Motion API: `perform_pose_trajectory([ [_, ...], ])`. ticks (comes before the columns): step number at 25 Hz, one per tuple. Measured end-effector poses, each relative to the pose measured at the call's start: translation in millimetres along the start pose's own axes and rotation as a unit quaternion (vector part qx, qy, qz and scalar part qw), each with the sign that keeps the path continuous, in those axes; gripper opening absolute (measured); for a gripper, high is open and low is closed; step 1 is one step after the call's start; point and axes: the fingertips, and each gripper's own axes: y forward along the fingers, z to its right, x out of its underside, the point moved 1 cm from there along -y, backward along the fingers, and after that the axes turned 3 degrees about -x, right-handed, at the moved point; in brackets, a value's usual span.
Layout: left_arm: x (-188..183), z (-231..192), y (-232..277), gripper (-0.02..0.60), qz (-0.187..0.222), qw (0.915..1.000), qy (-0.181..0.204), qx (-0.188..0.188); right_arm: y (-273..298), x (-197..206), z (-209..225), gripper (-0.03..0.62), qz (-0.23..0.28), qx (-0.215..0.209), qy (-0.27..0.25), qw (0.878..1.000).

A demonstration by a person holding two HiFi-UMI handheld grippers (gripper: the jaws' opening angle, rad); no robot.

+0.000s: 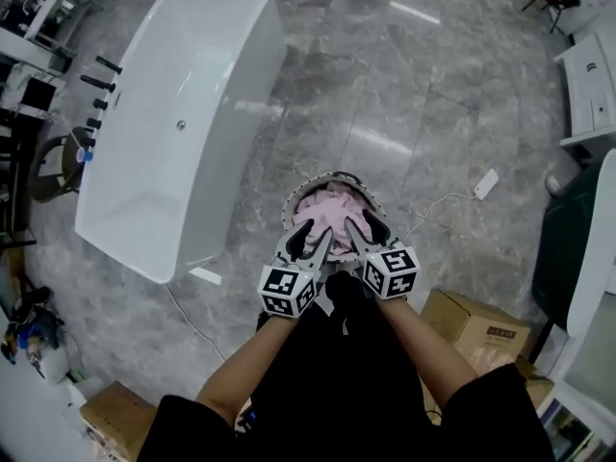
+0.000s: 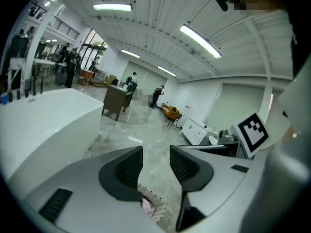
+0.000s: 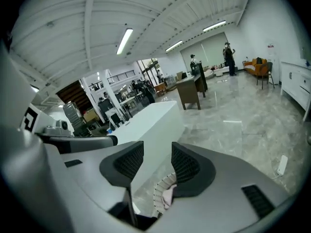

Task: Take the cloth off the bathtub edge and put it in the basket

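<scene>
The pink cloth (image 1: 332, 212) lies bunched inside a round basket (image 1: 320, 180) on the grey floor, just in front of me. The white bathtub (image 1: 178, 114) stands to the left, and no cloth shows on its rim. My left gripper (image 1: 310, 239) and right gripper (image 1: 370, 227) hover side by side over the near side of the basket. In the left gripper view the gripper (image 2: 156, 155) is open and empty, with the basket rim (image 2: 154, 198) and a bit of pink cloth (image 2: 146, 207) below. The right gripper (image 3: 158, 153) is open too, above the basket rim (image 3: 163, 184) and cloth (image 3: 169, 196).
Black tap fittings (image 1: 96, 87) line the tub's left side. A white power strip (image 1: 486, 183) with its cable lies on the floor to the right. Cardboard boxes (image 1: 476, 327) (image 1: 114, 418) sit near my feet. White cabinets (image 1: 589, 85) stand at the far right.
</scene>
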Motion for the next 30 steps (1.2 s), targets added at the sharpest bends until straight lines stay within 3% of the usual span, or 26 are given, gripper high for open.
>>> perform_pose_trajectory([
  [3, -54, 23, -35, 0.167, 0.037, 0.998, 0.044, 0.024, -19, -51, -36, 0.175, 0.049, -0.005, -0.021, 0.999],
  [7, -97, 44, -81, 0.167, 0.071, 0.9956, 0.042, 0.046, -68, -98, -71, 0.175, 0.104, 0.002, -0.003, 0.995],
  [11, -146, 36, -128, 0.142, 0.119, 0.9905, 0.048, 0.048, -89, -139, -132, 0.175, 0.123, 0.002, -0.067, 0.99],
  [15, -167, 47, -153, 0.09, 0.136, 0.986, 0.057, 0.079, -106, -151, -157, 0.175, 0.142, 0.009, -0.044, 0.989],
  [19, -179, 45, -173, 0.021, 0.154, 0.9846, 0.067, 0.051, -124, -164, -175, 0.175, 0.17, 0.022, -0.052, 0.984],
  [21, -181, 42, -180, 0.015, 0.162, 0.9833, 0.076, 0.034, -135, -170, -183, 0.167, 0.192, 0.029, -0.048, 0.98],
  [24, -189, 37, -184, 0.015, 0.165, 0.9809, 0.095, 0.042, -141, -173, -196, 0.123, 0.218, 0.041, -0.061, 0.973],
  [26, -194, 33, -184, 0.014, 0.167, 0.9799, 0.099, 0.047, -140, -173, -203, 0.05, 0.215, 0.057, -0.079, 0.972],
  [30, -202, 33, -187, 0.015, 0.174, 0.9772, 0.109, 0.055, -135, -163, -201, 0.034, 0.198, 0.093, -0.112, 0.969],
])
